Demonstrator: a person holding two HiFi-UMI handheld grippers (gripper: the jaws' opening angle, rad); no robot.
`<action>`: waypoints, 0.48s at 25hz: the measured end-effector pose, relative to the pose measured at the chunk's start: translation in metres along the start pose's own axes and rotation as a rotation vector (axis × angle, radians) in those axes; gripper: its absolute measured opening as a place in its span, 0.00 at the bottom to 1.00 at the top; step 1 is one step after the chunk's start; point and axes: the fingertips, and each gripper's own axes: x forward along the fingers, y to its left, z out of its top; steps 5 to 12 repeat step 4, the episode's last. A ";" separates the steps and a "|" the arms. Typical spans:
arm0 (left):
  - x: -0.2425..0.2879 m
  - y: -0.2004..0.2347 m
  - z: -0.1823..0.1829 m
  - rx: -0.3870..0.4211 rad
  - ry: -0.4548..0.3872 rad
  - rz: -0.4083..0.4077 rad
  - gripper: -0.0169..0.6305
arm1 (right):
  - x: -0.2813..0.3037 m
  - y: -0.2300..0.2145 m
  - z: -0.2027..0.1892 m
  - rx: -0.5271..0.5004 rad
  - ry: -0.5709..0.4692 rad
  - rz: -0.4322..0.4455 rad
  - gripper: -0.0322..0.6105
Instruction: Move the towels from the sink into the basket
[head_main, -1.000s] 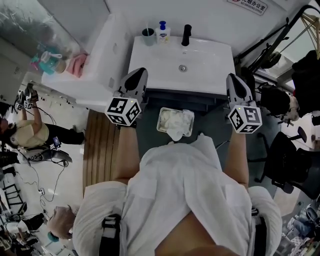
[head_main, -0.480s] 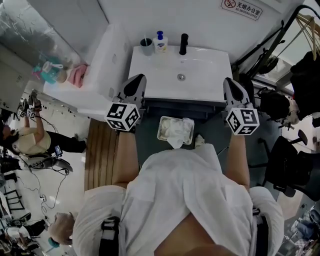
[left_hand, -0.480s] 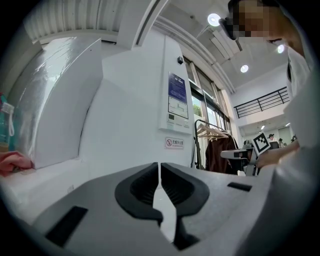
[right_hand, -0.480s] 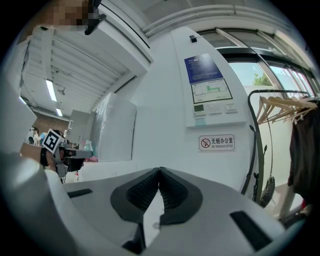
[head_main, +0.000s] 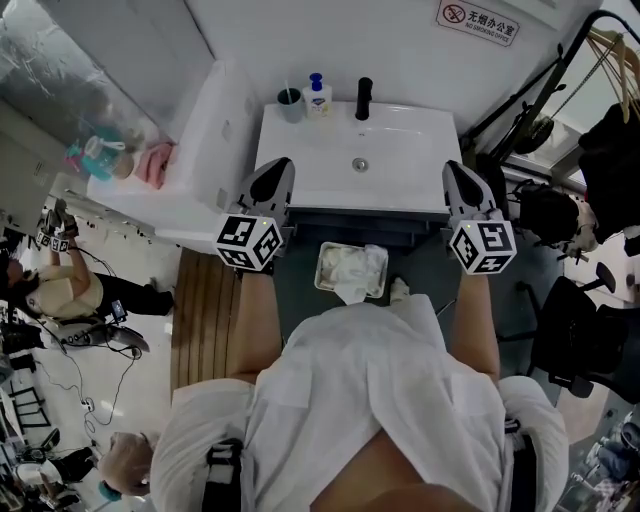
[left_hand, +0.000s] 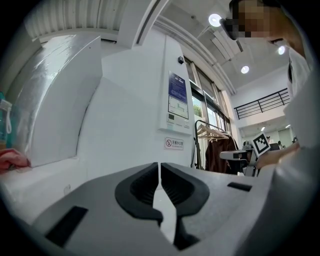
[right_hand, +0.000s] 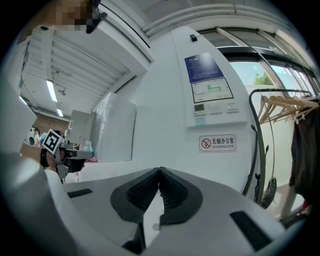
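The white sink (head_main: 400, 150) shows a bare basin with only its drain (head_main: 360, 164); no towel lies in it. On the floor below its front edge stands a light basket (head_main: 322, 262) with white towels (head_main: 350, 268) in it, one hanging over the near rim. My left gripper (head_main: 283, 163) is held level at the sink's front left corner, its jaws together with nothing between them (left_hand: 160, 163). My right gripper (head_main: 452, 166) is at the front right corner, likewise shut and empty (right_hand: 159, 169). Both point at the white wall behind the sink.
A black faucet (head_main: 364, 98), a soap bottle (head_main: 317, 97) and a cup (head_main: 291, 100) stand at the sink's back. A white counter with a pink cloth (head_main: 155, 162) adjoins on the left. An office chair (head_main: 590, 330) and a clothes rack (right_hand: 280, 107) are at the right.
The head view has tilted slightly, so the sink sits lower in the picture. Both grippers stay by the sink's front corners, shut throughout.
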 end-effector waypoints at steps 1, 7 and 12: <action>-0.001 0.001 0.000 -0.004 -0.001 0.003 0.06 | 0.000 0.001 0.000 0.002 -0.001 0.000 0.09; -0.002 0.001 -0.003 -0.013 -0.001 0.009 0.06 | 0.000 0.001 -0.001 0.003 0.000 0.001 0.09; -0.002 0.001 -0.003 -0.013 -0.001 0.009 0.06 | 0.000 0.001 -0.001 0.003 0.000 0.001 0.09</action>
